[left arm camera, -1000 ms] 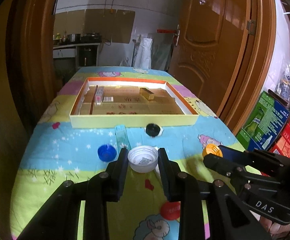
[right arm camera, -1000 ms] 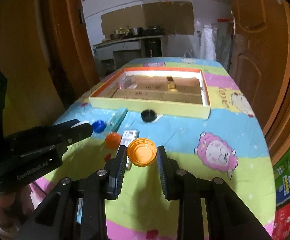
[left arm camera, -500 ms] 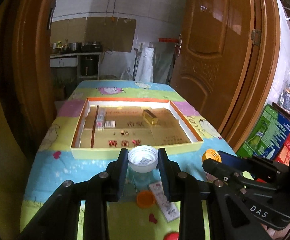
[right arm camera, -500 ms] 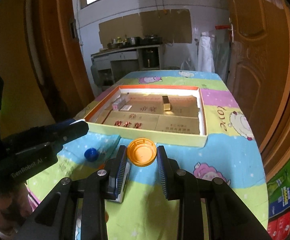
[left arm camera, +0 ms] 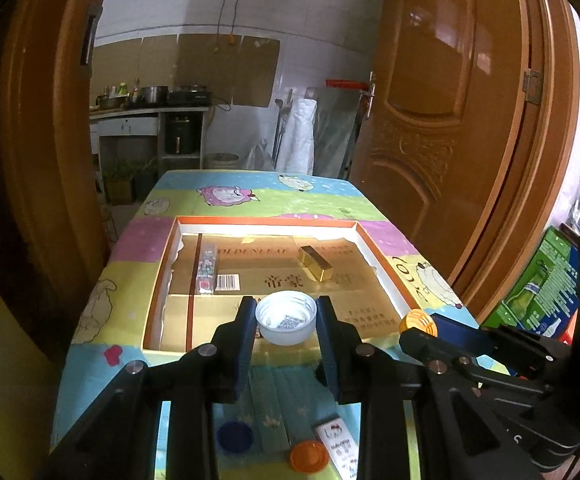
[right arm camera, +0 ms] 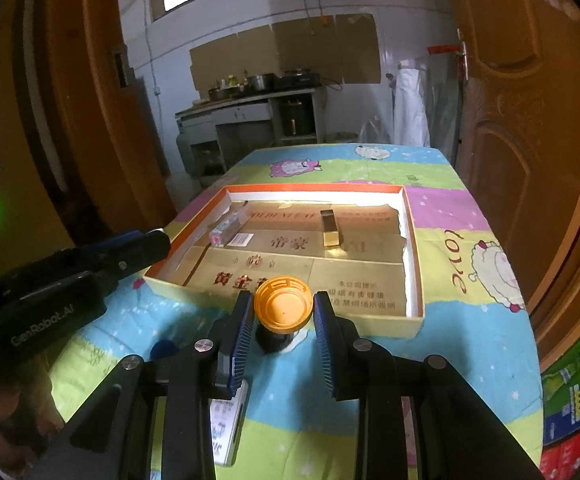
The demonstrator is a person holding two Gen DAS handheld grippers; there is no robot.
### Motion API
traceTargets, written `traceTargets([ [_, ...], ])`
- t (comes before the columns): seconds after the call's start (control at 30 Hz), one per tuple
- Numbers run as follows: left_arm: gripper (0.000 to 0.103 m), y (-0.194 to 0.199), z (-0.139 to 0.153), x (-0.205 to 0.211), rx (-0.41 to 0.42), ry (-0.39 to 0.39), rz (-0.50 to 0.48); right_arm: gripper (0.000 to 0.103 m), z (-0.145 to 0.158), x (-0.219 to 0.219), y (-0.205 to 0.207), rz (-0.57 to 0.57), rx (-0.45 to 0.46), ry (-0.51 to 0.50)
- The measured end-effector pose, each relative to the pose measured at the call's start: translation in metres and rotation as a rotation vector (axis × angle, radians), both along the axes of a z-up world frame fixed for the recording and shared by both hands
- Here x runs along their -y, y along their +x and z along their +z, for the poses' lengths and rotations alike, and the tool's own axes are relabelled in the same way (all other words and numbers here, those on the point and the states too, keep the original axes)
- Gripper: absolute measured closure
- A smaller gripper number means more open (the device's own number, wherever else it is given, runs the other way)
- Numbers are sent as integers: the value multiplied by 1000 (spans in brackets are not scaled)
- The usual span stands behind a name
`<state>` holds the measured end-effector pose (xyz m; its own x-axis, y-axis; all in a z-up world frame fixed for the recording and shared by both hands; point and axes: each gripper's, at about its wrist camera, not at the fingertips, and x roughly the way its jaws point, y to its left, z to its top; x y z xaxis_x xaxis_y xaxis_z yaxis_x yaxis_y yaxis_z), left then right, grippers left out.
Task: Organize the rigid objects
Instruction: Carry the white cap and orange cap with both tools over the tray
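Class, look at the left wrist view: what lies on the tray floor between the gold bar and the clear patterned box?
A white barcode label lies there on the cardboard lining of the tray, close beside the clear patterned box; the stretch toward the gold bar holds only printed cardboard.

The tray [left arm camera: 158,300] floor lies mostly bare — only the gold box [left arm camera: 315,267] and patterned packet [left arm camera: 206,269] obstruct.

Home kitchen, stove counter with pots [left arm camera: 150,94], wooden doors [left arm camera: 450,120]
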<state>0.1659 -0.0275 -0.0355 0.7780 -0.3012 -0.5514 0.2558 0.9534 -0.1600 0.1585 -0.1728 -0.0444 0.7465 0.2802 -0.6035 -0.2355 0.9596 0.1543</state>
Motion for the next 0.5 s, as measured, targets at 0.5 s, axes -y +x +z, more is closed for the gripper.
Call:
traceTargets([
  [0.5,73,44,8,10,-11,24,-1,72,1,22,52,-39,-17,29],
])
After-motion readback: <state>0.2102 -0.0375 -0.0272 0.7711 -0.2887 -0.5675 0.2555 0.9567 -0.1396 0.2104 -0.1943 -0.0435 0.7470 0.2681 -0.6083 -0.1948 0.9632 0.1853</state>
